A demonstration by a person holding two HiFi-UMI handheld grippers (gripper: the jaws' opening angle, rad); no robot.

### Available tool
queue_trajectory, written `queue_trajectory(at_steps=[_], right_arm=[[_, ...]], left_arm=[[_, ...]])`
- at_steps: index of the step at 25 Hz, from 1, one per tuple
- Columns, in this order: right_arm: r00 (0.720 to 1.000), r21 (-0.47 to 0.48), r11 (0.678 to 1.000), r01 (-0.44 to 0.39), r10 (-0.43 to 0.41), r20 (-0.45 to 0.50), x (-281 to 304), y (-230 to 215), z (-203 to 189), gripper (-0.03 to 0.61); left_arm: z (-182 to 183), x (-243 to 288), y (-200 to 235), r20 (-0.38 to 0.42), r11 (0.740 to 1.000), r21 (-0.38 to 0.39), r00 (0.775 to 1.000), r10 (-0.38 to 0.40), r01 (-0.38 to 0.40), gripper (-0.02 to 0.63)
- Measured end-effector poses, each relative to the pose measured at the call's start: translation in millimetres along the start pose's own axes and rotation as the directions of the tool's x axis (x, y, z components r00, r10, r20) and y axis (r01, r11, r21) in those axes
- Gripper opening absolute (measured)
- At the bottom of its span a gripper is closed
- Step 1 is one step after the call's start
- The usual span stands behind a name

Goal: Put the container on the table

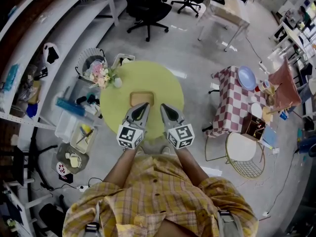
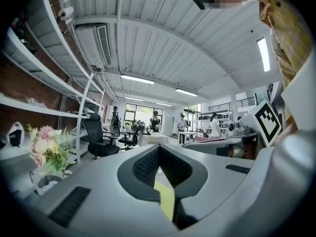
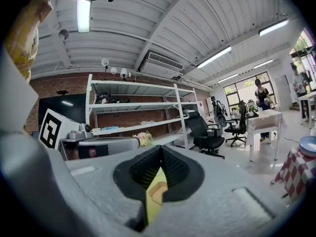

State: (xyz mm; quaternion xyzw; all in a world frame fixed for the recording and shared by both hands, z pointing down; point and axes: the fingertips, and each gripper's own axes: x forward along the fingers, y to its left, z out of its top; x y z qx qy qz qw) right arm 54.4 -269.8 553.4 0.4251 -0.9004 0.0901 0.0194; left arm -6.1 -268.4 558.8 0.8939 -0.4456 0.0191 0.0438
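Both of mine are low over the round yellow-green tabletop (image 1: 163,80), side by side, marker cubes toward the person's body.

Left hand-held gripper (image 1: 142,107): in its own view the jaws are pressed together at the tips, with nothing pinched. Only a sliver of tabletop (image 2: 166,201) shows through the slot below the tips.

Right hand-held gripper (image 1: 166,108): jaws also pressed together at the tips and nothing held. Through its slot I see yellow tabletop and a bit of the container (image 3: 157,192).

The container (image 1: 141,98), a shallow tan tray, lies flat on the tabletop just ahead of both tips, nearer the left one. I cannot tell whether a tip touches it.

Flowers (image 1: 100,74) stand at the tabletop's edge, ahead and to the left of the left hand-held gripper; they show at the left in its view (image 2: 47,149).

A checkered table (image 1: 231,102) carrying a blue plate (image 1: 246,77) stands well off to the right of the right hand-held gripper.

A black office chair (image 1: 148,9) stands far ahead of both.
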Motion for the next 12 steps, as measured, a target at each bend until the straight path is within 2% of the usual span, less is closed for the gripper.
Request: queue_trajectory(at_steps=[12], right_arm=[[1.0, -0.016, 1.0, 0.009, -0.009, 0.027, -3.3, -3.0, 5.9, -0.003]], left_arm=[[3.3, -1.6, 2.7, 0.016, 0.999, 0.005, 0.999, 0.032, -0.032, 0.005]])
